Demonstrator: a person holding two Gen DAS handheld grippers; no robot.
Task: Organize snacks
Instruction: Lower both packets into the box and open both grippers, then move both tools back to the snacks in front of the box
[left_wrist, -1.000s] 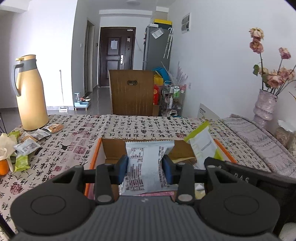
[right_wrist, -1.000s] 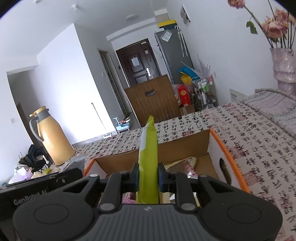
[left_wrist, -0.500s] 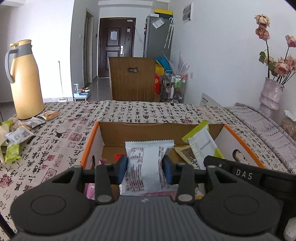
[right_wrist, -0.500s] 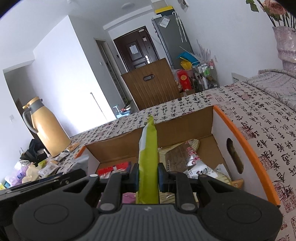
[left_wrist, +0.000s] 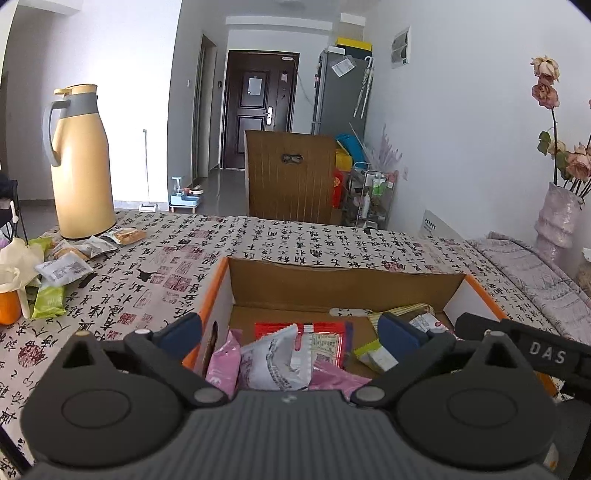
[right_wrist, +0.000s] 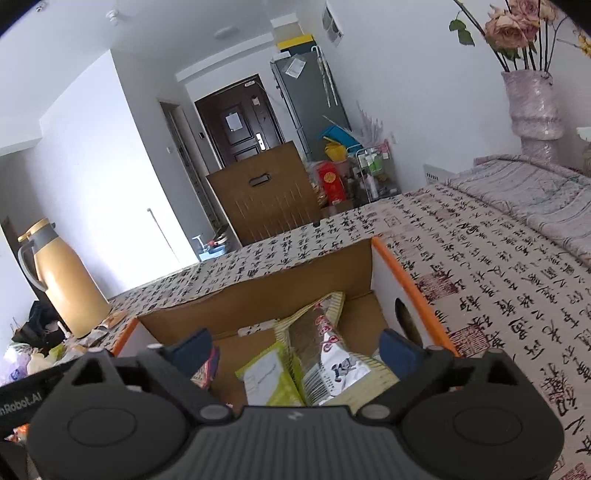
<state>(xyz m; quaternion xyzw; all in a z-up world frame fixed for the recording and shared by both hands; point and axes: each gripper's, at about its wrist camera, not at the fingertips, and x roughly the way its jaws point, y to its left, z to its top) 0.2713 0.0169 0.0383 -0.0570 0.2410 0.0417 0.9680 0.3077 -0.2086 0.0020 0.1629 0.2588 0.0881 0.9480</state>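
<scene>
Left wrist view: left tool (left_wrist: 290, 328) jaws opening, nothing between them; white packet (left_wrist: 275, 360) lies below in the cardboard box (left_wrist: 343, 282). Right tool (right_wrist: 295, 345) jaws opening over the green packet (right_wrist: 269, 382). Lift both straight up, clear of the walls.

Snack packets (left_wrist: 280, 358) inside cardboard box (left_wrist: 343, 284)

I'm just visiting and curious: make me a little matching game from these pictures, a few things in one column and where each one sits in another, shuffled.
Things:
1. tall yellow thermos jug with grey handle
2. white-and-grey printed snack packet
3. green-edged snack packet
4. pale pink ribbed vase of dried roses

Places:
A. far right, past the cardboard box
B. in the box, below the open left gripper
C. far left on the tablecloth
D. in the box, below the open right gripper

Pairs: 1-C, 2-B, 3-D, 4-A
</scene>
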